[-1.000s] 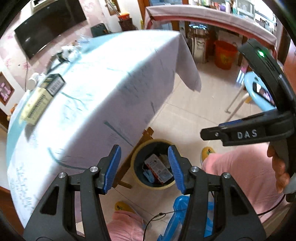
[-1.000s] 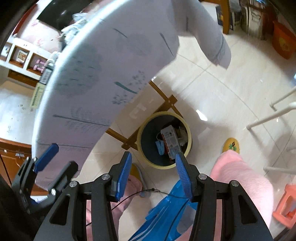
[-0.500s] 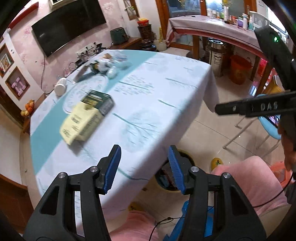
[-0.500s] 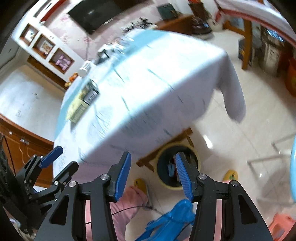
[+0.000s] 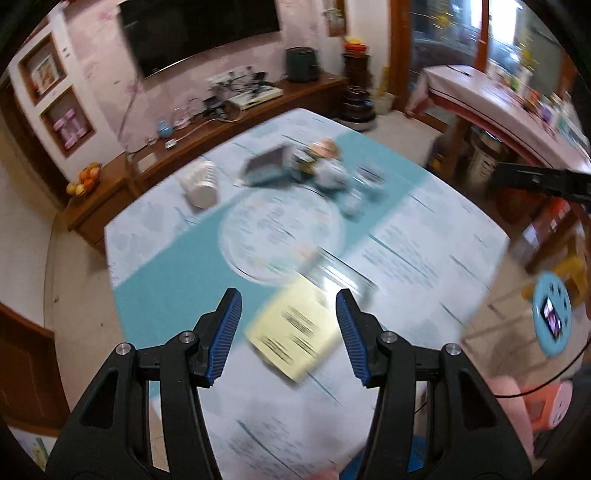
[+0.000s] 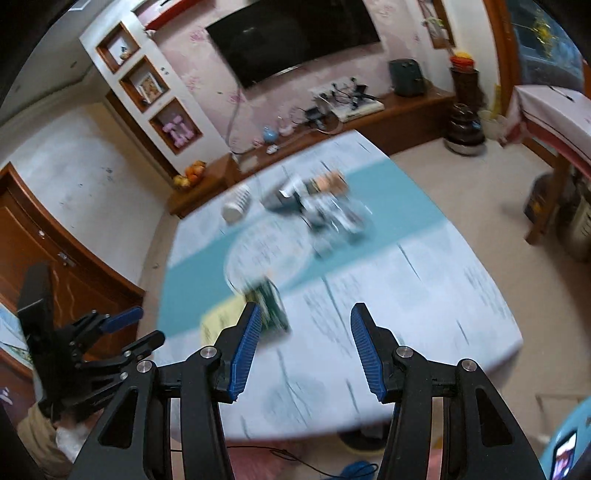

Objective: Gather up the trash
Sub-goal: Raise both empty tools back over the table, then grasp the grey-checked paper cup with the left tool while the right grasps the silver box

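Observation:
A yellow and dark green carton [image 5: 306, 321] lies flat on the table just beyond my left gripper [image 5: 286, 334], which is open and empty above it. The carton also shows in the right wrist view [image 6: 255, 306], left of my right gripper [image 6: 303, 347], which is open and empty. A white cup [image 5: 201, 184] on its side and a blurred heap of wrappers and small trash [image 5: 317, 170] lie at the table's far side; the heap also shows in the right wrist view [image 6: 325, 206]. The left gripper [image 6: 122, 332] appears at the lower left there.
The table wears a white and teal patterned cloth [image 5: 177, 299]. A wooden sideboard [image 5: 207, 133] with cables and a wall TV [image 5: 199, 26] stand behind it. A blue stool [image 5: 552, 314] is at the right. The bin's rim [image 6: 360, 441] shows under the table's near edge.
Both grippers have lifted from over the floor bin and tilted up to face the tabletop. The carton now sits between the left fingers' view. Both stay open.

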A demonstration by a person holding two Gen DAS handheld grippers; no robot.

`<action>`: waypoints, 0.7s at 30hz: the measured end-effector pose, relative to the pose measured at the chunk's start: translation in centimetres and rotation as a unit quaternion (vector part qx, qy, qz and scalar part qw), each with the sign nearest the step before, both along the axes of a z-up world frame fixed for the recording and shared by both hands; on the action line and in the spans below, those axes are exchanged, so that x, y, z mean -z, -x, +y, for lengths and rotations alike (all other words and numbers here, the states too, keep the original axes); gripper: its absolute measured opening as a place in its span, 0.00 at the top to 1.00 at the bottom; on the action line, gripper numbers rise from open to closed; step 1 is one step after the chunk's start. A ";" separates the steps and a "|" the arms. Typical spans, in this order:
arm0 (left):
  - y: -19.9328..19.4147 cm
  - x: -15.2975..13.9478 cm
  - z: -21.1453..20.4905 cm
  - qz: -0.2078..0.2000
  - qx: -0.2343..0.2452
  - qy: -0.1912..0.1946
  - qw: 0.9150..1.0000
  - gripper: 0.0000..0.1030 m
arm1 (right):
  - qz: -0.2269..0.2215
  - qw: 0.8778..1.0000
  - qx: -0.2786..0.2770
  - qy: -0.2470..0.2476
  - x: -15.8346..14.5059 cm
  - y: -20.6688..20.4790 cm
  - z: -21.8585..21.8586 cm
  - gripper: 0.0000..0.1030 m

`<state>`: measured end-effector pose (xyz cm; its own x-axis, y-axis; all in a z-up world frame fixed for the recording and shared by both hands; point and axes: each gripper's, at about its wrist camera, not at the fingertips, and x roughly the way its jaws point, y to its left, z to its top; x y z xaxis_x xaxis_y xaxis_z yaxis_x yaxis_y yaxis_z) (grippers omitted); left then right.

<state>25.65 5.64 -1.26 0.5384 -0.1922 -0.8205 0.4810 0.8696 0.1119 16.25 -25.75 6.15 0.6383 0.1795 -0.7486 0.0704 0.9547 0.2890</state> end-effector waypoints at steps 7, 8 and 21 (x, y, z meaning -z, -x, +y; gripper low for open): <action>-14.4 -0.1 3.4 0.067 -0.077 0.039 0.994 0.51 | -0.001 0.999 -0.033 0.013 -3.4 -13.5 3.1 0.40; -15.9 0.3 3.6 0.078 -0.084 0.043 0.992 0.51 | 0.001 0.999 -0.035 0.011 -3.5 -15.6 3.3 0.38; -34.3 10.6 3.9 0.153 -0.170 0.082 0.970 0.51 | 0.105 0.991 -0.072 0.035 7.4 -40.3 4.0 0.30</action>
<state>59.98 9.58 -11.84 0.3299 -0.1883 -0.9251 0.1517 0.9777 -0.1449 56.59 -21.80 -1.27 0.4381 0.2004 -0.8763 -0.0158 0.9764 0.2154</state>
